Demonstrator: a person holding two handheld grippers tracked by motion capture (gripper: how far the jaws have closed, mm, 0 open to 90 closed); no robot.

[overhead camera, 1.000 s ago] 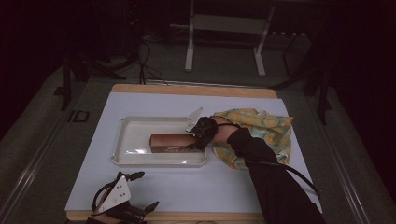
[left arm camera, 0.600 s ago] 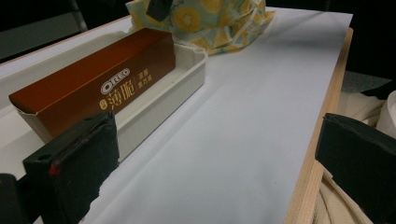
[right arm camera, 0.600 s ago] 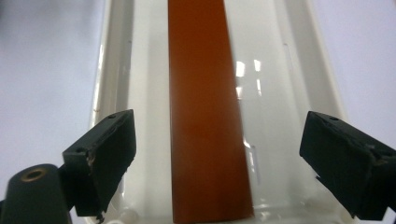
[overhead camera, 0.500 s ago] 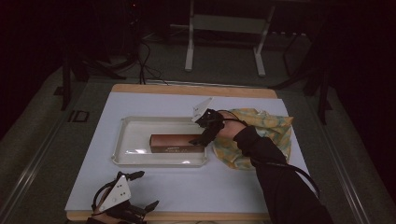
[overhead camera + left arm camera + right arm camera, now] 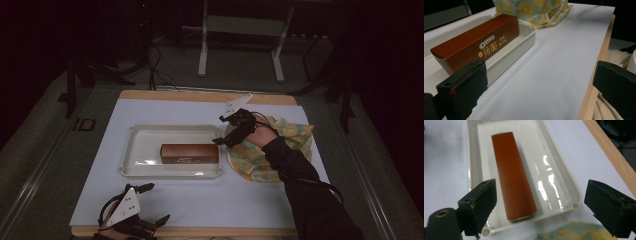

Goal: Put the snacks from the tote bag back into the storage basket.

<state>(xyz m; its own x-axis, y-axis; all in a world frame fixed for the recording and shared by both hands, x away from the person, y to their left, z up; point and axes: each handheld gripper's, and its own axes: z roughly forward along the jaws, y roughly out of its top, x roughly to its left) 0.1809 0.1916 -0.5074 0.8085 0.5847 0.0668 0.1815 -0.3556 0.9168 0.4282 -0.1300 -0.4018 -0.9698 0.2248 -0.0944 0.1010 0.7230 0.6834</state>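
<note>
Box point(image 5: 190, 153), brown, long and narrow, with white lettering on one long side: we find it lying flat in a white tray point(image 5: 131, 150), towards the tray's right end and its near wall. In the right gripper view the box point(image 5: 513, 177) runs lengthwise along the tray point(image 5: 564, 182), one end close to the tray's short wall.

Tray: shallow, glossy, set left of centre on the table point(image 5: 260, 195), which wears a pale sheet with a wooden edge showing at the far and near sides.

Cloth point(image 5: 280, 147): yellow and pale green, patterned, crumpled beside the tray's right end, towards the table's right edge. In the left gripper view the cloth point(image 5: 536, 11) lies beyond the far end of the box point(image 5: 477, 42).

Right gripper point(image 5: 223, 141): we see it held above the tray's right end, over the near edge of the cloth. Its jaws have just been opening and now stand wide apart, with nothing between them. In its own view the right gripper point(image 5: 539, 205) looks down on the box, which lies below and ahead of the jaws, nearer the left one, clear of both pads.

Left gripper point(image 5: 156, 205): at the table's near edge, left of centre, well apart from the tray. Its jaws stand wide apart and empty. In its own view the left gripper point(image 5: 539, 85) faces bare table; the box and tray point(image 5: 522, 41) sit off beyond its left jaw.
</note>
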